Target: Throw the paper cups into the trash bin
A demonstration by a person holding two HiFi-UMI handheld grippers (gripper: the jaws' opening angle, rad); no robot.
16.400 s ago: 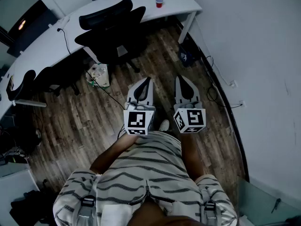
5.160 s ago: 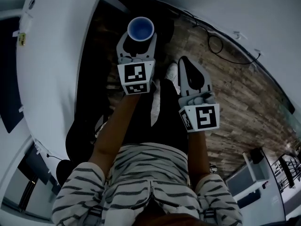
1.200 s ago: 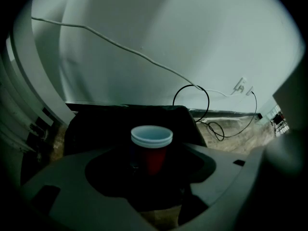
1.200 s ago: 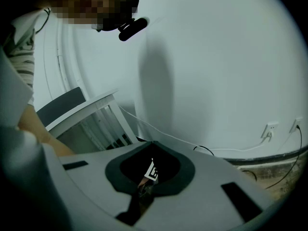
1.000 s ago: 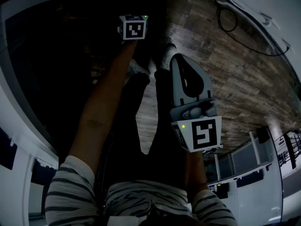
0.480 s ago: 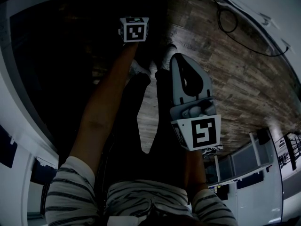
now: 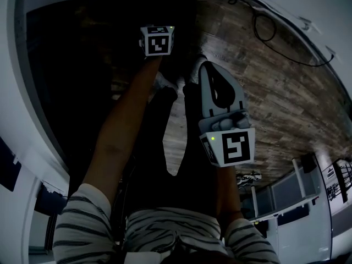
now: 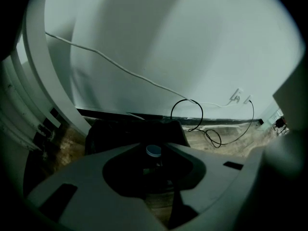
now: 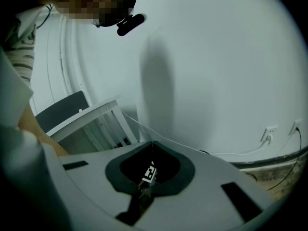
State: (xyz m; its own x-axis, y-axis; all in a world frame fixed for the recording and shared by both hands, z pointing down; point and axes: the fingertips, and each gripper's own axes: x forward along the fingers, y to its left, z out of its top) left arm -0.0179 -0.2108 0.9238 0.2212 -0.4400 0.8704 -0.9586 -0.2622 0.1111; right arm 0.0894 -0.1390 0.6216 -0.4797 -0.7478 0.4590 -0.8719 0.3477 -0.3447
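Observation:
Seen in the left gripper view, a paper cup (image 8: 153,151) with a blue inside lies small and far below, inside the black-lined trash bin (image 8: 126,133). My left gripper (image 8: 154,147) hangs above the bin. Its jaws have just been closing, a narrow gap stays between the tips, and nothing is held in it. The head view shows only its marker cube (image 7: 158,42); the jaws are lost in the dark under the desk. My right gripper (image 7: 210,75) is shut and empty, held level with the person's legs.
A white desk edge (image 7: 25,120) curves along the left. A black cable (image 7: 263,22) loops on the wooden floor by the white wall, near the wall sockets (image 8: 239,96). The person's shoes (image 7: 196,65) stand beside the bin. White cabinets (image 7: 286,199) stand at lower right.
The left gripper held the blue-lined cup five seconds ago; now the cup lies in the bin. Over the last second the left marker cube rose slightly toward the camera. The right gripper barely moved.

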